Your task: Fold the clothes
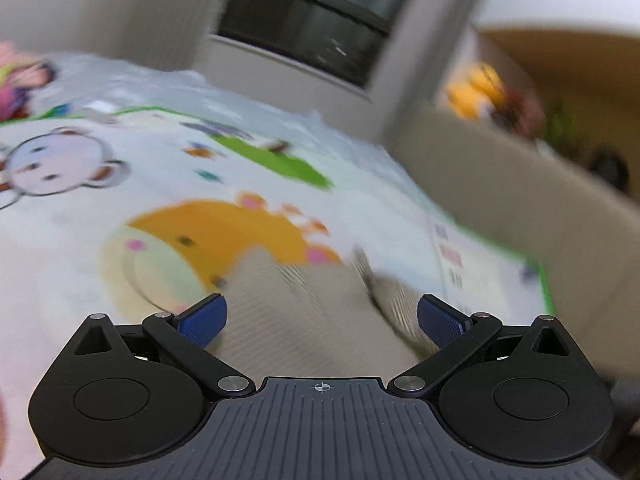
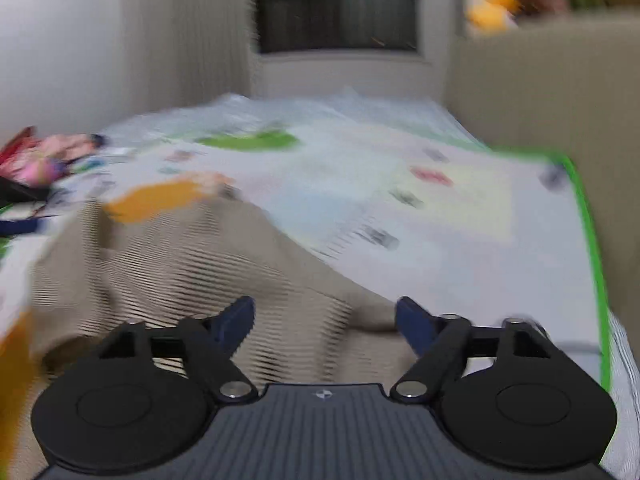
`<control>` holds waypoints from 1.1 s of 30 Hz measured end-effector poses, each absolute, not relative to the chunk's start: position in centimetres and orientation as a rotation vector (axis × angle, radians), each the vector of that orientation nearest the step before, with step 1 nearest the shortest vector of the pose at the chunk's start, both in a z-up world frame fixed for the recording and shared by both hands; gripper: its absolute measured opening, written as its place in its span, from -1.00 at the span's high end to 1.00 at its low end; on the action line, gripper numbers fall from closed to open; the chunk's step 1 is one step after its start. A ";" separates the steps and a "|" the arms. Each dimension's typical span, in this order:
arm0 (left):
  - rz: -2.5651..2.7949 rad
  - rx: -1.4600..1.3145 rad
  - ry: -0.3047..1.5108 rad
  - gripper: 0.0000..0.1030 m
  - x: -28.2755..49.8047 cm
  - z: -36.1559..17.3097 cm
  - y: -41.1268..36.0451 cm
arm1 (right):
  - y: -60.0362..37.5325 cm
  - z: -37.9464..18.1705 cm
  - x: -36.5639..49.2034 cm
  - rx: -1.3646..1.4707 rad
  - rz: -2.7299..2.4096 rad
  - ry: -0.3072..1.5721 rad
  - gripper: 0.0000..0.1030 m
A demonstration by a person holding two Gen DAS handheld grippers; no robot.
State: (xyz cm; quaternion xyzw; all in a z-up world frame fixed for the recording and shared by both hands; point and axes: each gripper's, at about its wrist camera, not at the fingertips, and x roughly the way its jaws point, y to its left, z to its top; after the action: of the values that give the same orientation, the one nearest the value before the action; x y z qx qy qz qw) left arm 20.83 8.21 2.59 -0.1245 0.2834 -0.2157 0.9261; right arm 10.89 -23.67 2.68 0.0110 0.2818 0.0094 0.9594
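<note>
Left tool (image 1: 322, 322) and right tool (image 2: 325, 322) both spread wide above rumpled beige garment (image 2: 180, 256) on cartoon-print mat (image 1: 168, 184).

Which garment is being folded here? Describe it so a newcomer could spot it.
Start at the big cartoon play mat with the green edge. The garment is the crumpled beige ribbed cloth lying on it, just ahead of both open grippers. It is the only plain piece among bright prints.

beige ribbed garment (image 2: 180, 256) on a white cartoon-print mat (image 2: 460, 216), green border, orange and green blobs, blue gripper pads (image 1: 204, 320)
</note>
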 end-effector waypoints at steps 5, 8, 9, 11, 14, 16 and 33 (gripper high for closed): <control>-0.426 -0.250 0.668 -1.00 21.9 -1.2 5.6 | -18.2 1.2 14.2 -0.113 0.092 0.575 -0.42; -0.424 -0.250 0.669 -1.00 22.3 -1.9 5.3 | -16.6 -0.9 16.7 -0.211 0.124 0.620 0.19; -0.431 -0.246 0.666 -1.00 22.3 -1.9 5.4 | -16.8 -1.6 17.3 -0.246 0.140 0.641 0.51; -0.443 -0.245 0.664 -1.00 22.9 -2.5 6.0 | -18.3 -1.0 17.5 -0.331 0.166 0.627 0.61; -0.451 -0.249 0.657 -1.00 23.6 -3.3 6.7 | -20.4 0.6 18.4 -0.536 0.091 0.561 0.69; -0.447 -0.236 0.639 -1.00 23.3 -3.5 6.6 | -22.4 1.1 20.3 -0.657 -0.016 0.514 0.83; -0.457 -0.165 0.576 -1.00 22.9 -4.5 6.0 | -25.7 6.5 14.8 -0.376 0.048 0.507 -0.02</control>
State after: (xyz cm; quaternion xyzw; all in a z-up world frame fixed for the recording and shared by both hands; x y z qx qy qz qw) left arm 22.91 5.95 -4.54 -0.0804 0.2813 -0.2231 0.9298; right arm 14.83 -25.72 6.50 -0.1851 0.2492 0.0236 0.9503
